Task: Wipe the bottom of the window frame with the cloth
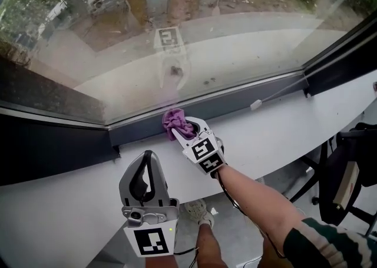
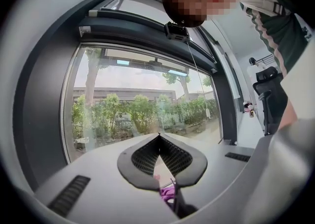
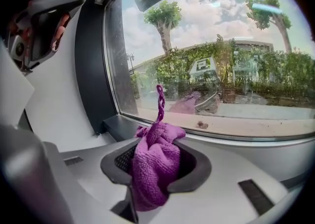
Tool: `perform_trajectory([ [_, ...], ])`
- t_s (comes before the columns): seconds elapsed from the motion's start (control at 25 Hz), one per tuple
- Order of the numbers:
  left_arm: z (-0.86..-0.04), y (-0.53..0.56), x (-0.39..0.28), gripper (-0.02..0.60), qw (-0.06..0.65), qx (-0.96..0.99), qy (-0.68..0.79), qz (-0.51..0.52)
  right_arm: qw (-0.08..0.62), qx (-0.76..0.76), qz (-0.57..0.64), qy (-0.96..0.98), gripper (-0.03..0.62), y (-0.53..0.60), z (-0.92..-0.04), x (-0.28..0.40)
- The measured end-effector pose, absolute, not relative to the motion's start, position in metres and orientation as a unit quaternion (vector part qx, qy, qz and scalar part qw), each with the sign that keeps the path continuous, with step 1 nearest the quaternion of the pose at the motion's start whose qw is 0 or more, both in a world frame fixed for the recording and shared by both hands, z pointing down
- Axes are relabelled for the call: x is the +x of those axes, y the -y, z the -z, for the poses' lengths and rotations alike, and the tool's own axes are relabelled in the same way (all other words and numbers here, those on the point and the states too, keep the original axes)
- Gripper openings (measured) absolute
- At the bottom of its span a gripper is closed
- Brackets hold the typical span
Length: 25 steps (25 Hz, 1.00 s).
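Your right gripper [image 1: 187, 126] is clamped on the purple cloth [image 1: 173, 121], which sits at the dark bottom window frame [image 1: 247, 99]. Your left gripper [image 1: 145, 158] has its jaws together and empty, over the white sill [image 1: 65, 202].

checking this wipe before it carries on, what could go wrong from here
1. The purple cloth is bunched in the right hand-held gripper, so probably only a small wad meets the window frame's bottom rail, and strips may be missed.
2. A thin cord with a white end piece lies along that rail to the right, and a sweep that way could snag or drag it.
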State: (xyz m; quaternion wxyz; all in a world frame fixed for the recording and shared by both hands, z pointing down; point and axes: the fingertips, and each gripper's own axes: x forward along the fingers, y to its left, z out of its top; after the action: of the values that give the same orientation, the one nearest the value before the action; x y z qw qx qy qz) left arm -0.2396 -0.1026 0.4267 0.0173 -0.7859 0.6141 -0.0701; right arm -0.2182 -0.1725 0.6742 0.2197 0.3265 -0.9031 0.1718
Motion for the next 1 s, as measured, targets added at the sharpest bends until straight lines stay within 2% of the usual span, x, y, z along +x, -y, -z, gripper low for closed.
perform_trajectory([
  [0.52, -0.430, 0.109, -0.218, 0.006, -0.009, -0.797, -0.603, 0.042, 0.218, 0.330, -0.174, 0.902, 0.150, 0.177, -0.677, -0.197],
  [1.0, -0.436, 0.115, -0.198, 0.006, -0.012, -0.802, -0.594, 0.057, 0.219, 0.335, -0.175, 0.900, 0.150, 0.184, -0.679, -0.167],
])
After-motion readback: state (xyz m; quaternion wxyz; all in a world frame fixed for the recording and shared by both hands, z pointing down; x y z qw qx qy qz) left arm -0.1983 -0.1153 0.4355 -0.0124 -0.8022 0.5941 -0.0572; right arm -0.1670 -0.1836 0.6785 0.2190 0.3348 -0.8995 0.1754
